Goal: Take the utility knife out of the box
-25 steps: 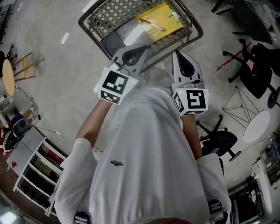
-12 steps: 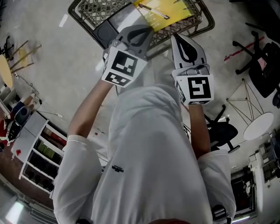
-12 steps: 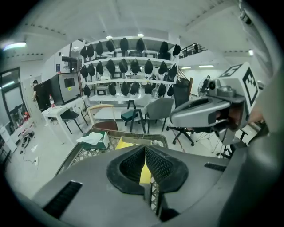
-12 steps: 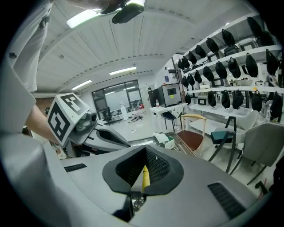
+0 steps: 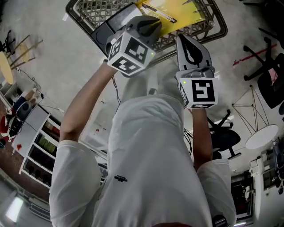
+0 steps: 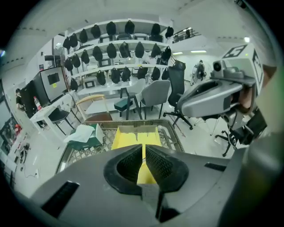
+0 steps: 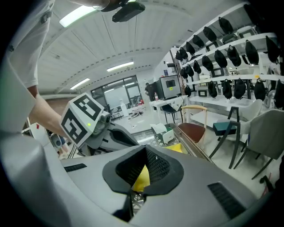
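Left gripper [image 6: 143,150] and right gripper [image 7: 145,151], jaws together and empty, poised over the wire basket [image 5: 95,12]. Inside lies the yellow box [image 5: 177,11] — the slim strip on it is probably the utility knife [image 5: 159,12]. Likely light, rigid and smooth — pinch mid-handle, clear of the blade

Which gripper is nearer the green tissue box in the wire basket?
Left. The left gripper is over the basket's near rim, the green tissue box just ahead-left of it; the right gripper is further right, by the yellow box.
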`<state>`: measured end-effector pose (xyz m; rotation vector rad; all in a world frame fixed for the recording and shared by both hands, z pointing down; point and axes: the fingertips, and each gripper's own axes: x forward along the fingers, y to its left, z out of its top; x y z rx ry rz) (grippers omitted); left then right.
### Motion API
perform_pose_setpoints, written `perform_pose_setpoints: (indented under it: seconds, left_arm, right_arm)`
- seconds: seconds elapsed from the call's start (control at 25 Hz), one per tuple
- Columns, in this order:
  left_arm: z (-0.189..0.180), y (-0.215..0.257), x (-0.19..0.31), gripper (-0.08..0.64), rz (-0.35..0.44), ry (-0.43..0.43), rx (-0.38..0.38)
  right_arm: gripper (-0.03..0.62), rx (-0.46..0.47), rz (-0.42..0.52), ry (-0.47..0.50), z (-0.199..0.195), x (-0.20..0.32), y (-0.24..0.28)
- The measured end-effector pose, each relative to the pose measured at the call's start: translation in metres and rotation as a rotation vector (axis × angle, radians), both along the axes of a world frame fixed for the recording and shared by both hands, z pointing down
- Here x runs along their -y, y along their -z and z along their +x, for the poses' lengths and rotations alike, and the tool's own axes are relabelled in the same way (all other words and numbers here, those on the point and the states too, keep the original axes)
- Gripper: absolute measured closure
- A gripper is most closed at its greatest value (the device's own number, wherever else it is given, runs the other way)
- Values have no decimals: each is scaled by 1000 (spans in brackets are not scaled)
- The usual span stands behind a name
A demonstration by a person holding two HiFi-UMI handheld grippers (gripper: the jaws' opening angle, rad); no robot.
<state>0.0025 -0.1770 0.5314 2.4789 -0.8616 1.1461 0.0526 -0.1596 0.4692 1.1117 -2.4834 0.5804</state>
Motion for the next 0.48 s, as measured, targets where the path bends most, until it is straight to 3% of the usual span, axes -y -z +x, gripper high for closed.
perform_pose_setpoints:
  seconds: [0.16,0.24,0.48]
  left_arm:
    - [2,-26,14,555,-10,-67,55]
    - [4,-43,16,472,-10,-135,101]
    - [7,-86,17,472,-25,-286,185]
  right_arm:
    - [594,-4,-5,25,1,12,-15]
    - [594,-9,-3,35,3,18,-23]
    - [594,-18,-24,47,6,27,-48]
